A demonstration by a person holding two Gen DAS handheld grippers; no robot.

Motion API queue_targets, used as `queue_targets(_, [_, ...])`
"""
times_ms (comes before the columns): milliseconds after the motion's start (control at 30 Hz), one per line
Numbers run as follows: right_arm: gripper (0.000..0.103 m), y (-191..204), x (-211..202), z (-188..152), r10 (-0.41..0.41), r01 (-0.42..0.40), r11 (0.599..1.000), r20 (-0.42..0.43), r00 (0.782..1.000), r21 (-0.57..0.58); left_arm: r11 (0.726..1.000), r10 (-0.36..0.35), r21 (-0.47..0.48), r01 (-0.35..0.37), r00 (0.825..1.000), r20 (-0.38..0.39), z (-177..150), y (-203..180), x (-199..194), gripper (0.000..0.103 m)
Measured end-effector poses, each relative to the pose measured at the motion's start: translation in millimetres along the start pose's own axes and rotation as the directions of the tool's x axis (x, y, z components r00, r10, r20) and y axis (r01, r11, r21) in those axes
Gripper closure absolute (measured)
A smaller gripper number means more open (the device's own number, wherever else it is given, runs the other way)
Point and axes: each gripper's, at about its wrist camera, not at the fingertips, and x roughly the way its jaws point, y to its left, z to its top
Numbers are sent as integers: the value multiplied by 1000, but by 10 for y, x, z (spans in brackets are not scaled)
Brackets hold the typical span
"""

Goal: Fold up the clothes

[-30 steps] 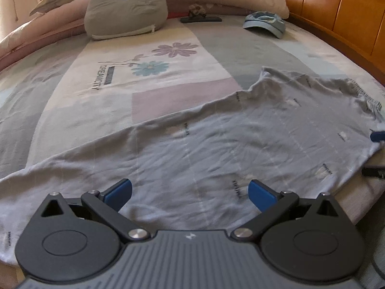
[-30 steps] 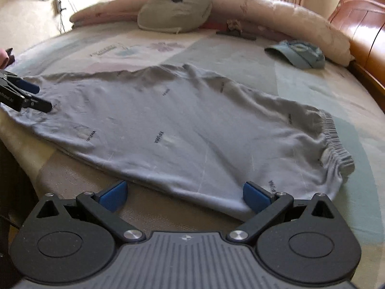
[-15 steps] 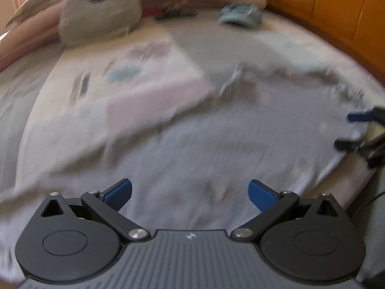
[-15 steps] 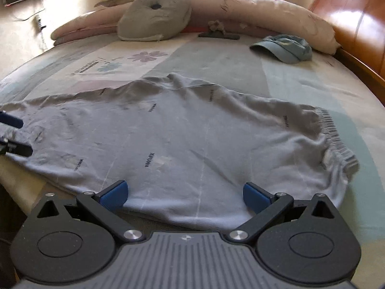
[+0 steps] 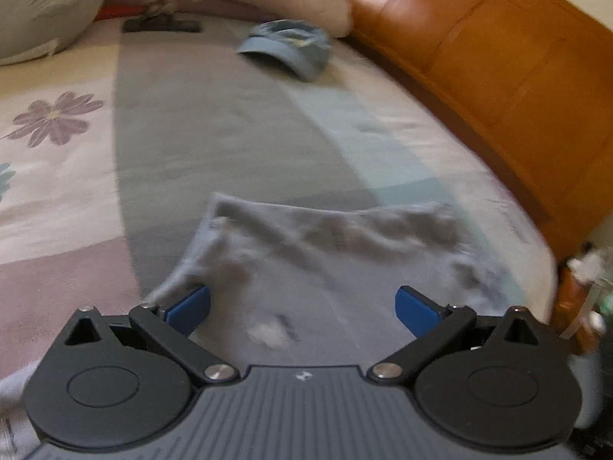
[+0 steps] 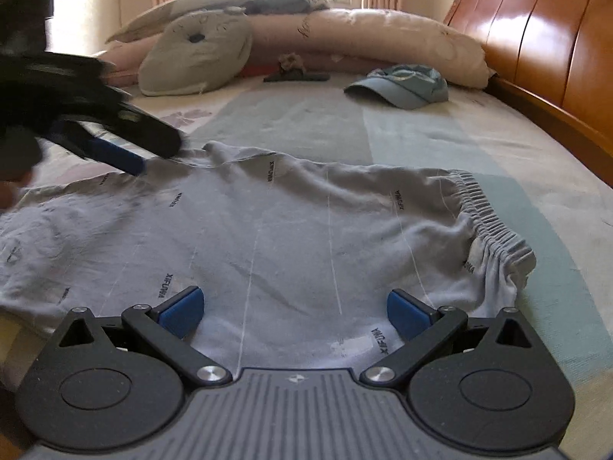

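Grey trousers (image 6: 291,237) flat on bed (image 6: 498,145); both jaws spread wide

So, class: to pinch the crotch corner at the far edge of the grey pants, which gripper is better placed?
Left. In the right wrist view the left gripper hangs open right beside that far corner of the grey pants. The right gripper, also open, sits at the near hem.

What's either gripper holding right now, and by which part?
Nothing. Left gripper and right gripper both have jaws wide open above the grey pants; no fabric is pinched.
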Motion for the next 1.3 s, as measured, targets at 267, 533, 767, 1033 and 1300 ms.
queue_targets(267, [0, -14, -5, -22, 6, -6, 1000, 16, 1000, 5, 997, 33, -67, -33, 999, 7, 145, 69, 35, 1])
queue_targets(533, [0, 7, -5, 20, -7, 7, 1000, -11, 1000, 9, 999, 13, 44, -13, 1000, 10, 299, -249, 104, 1])
queue_targets(767, [0, -6, -3, 39, -2, 3, 1000, -32, 999, 15, 997, 63, -54, -63, 998, -15, 453, -130, 327, 1])
queue_targets(1033, [0, -10, 2, 59, 0, 1, 1000, -48, 999, 15, 999, -50, 12, 51, 996, -70, 464, -426, 548, 1])
queue_targets(1300, [0, -5, -25, 1, 0, 0, 1000, -14, 1000, 2, 999, -12, 41, 14, 999, -47, 477, -495, 520, 1])
